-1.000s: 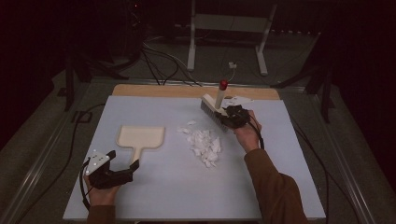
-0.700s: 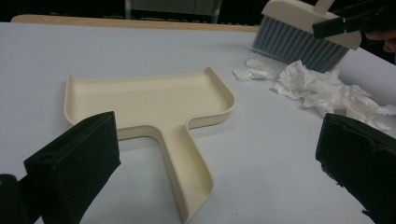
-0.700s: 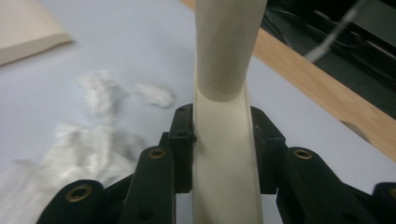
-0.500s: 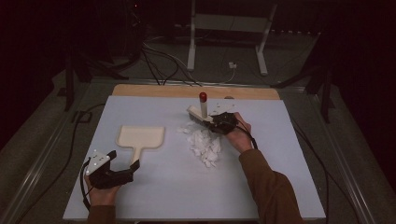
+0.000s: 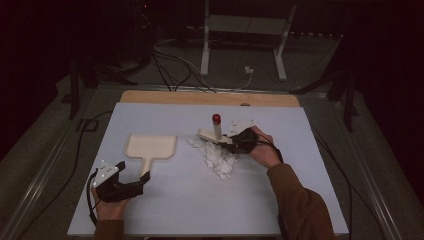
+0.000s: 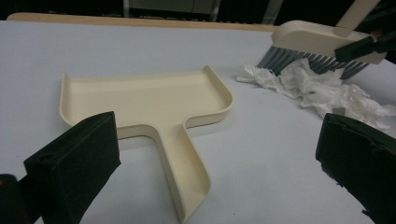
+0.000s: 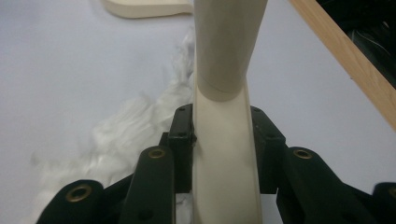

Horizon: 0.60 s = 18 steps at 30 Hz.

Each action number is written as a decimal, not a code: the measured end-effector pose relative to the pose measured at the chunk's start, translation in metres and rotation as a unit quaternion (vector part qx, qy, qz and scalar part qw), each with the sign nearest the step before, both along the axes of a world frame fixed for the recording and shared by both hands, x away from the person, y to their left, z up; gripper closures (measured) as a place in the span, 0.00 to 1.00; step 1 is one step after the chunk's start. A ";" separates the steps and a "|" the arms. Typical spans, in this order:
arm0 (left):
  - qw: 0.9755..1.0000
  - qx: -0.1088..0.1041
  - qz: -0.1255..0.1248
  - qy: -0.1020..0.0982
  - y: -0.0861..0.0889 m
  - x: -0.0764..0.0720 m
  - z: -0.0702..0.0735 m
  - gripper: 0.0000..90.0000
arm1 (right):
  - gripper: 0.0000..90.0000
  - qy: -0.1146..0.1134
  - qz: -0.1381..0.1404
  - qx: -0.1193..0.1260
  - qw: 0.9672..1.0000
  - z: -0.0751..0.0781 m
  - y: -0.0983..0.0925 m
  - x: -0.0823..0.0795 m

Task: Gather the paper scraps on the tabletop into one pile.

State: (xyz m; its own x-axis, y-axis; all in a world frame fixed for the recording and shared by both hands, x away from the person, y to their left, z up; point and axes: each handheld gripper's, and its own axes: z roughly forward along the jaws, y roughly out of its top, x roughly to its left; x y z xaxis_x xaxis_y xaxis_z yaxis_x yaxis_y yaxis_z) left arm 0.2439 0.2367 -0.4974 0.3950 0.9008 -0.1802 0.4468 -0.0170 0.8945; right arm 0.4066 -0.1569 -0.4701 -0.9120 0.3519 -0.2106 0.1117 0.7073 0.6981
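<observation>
Black cables (image 5: 170, 70) trail behind the table near a metal stand (image 5: 240, 30)

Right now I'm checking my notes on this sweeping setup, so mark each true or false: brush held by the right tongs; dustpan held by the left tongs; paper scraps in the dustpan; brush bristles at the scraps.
1. The right tongs grip the brush. True.
2. The left tongs hold the dustpan. False: they stand open, the handle between them untouched.
3. The paper scraps lie in the dustpan. False: they lie on the table beside it.
4. The bristles meet the scraps. True.
</observation>
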 end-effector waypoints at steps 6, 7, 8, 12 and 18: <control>1.000 -0.001 0.000 0.000 0.000 0.000 0.000 0.01 | 0.75 0.008 0.023 -0.003 1.000 0.002 -0.008 -0.012; 1.000 -0.002 0.000 0.000 0.000 0.000 0.000 0.01 | 0.75 0.010 0.026 -0.001 1.000 0.002 -0.009 -0.013; 1.000 -0.002 0.000 0.000 0.000 0.000 0.000 0.01 | 0.75 0.013 0.030 0.001 0.999 0.002 -0.010 -0.014; 1.000 -0.001 0.000 0.002 0.000 0.000 0.000 0.01 | 0.75 0.018 0.046 -0.003 0.999 0.004 -0.016 -0.020; 1.000 -0.001 0.000 0.003 -0.001 0.000 0.000 0.01 | 0.75 0.019 0.056 -0.006 0.998 0.007 -0.020 -0.025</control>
State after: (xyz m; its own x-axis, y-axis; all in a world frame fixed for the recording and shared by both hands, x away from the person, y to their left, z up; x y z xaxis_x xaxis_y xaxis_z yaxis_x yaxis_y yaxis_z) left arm 0.2444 0.2357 -0.4978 0.3950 0.9000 -0.1845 0.4515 -0.0153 0.8921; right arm 0.3812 -0.1773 -0.4629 -0.9529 0.2452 -0.1784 0.0584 0.7257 0.6856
